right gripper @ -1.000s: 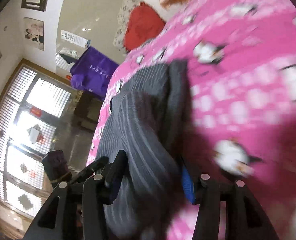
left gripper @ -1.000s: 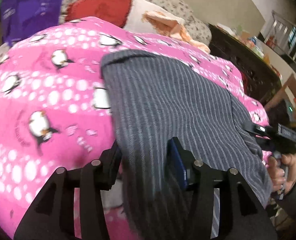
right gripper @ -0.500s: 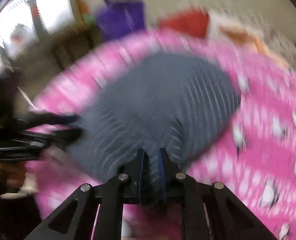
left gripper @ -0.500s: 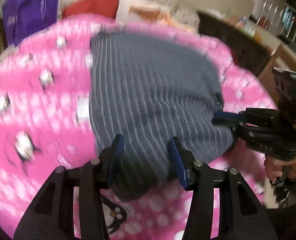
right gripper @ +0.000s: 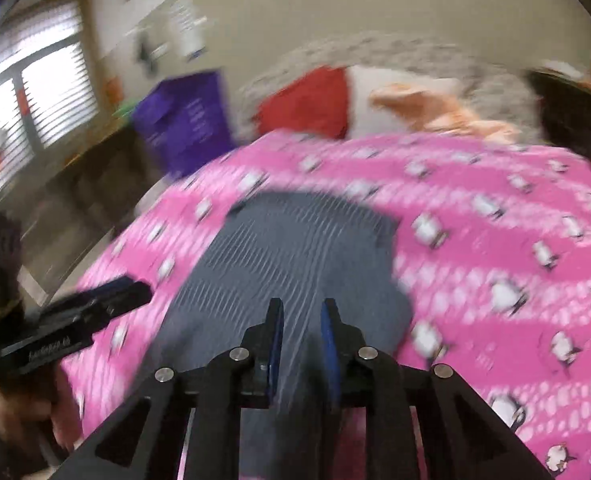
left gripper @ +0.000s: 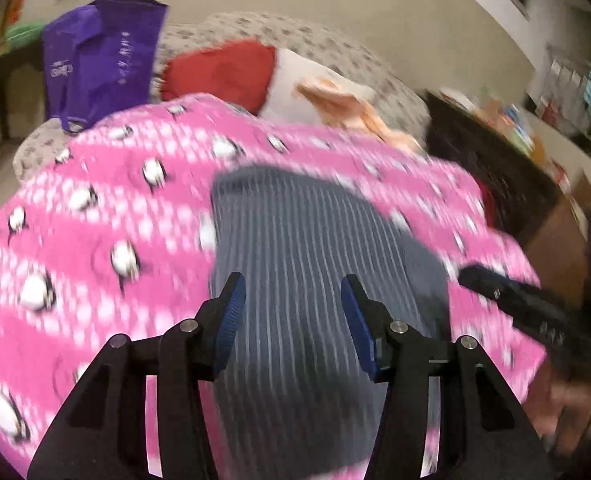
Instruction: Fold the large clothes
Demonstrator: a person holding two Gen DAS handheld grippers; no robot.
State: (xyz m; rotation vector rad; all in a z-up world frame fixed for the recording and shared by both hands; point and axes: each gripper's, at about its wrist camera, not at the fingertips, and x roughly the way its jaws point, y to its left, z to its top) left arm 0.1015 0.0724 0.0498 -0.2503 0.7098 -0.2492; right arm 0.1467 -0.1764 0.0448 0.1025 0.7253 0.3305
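Jaws: left gripper (left gripper: 293, 312) apart, empty; right gripper (right gripper: 301, 332) narrow, opening, nothing clamped. Folded grey striped garment (left gripper: 315, 264) lies mid-frame on the pink blanket (left gripper: 95, 240). Likely next: regrip an edge.

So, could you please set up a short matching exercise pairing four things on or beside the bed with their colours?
Things:
1. folded striped garment
2. penguin blanket
3. tote bag
4. cushion behind the blanket

Colours:
A. purple
B. red
C. grey
D. pink

Pairs: 1-C, 2-D, 3-A, 4-B
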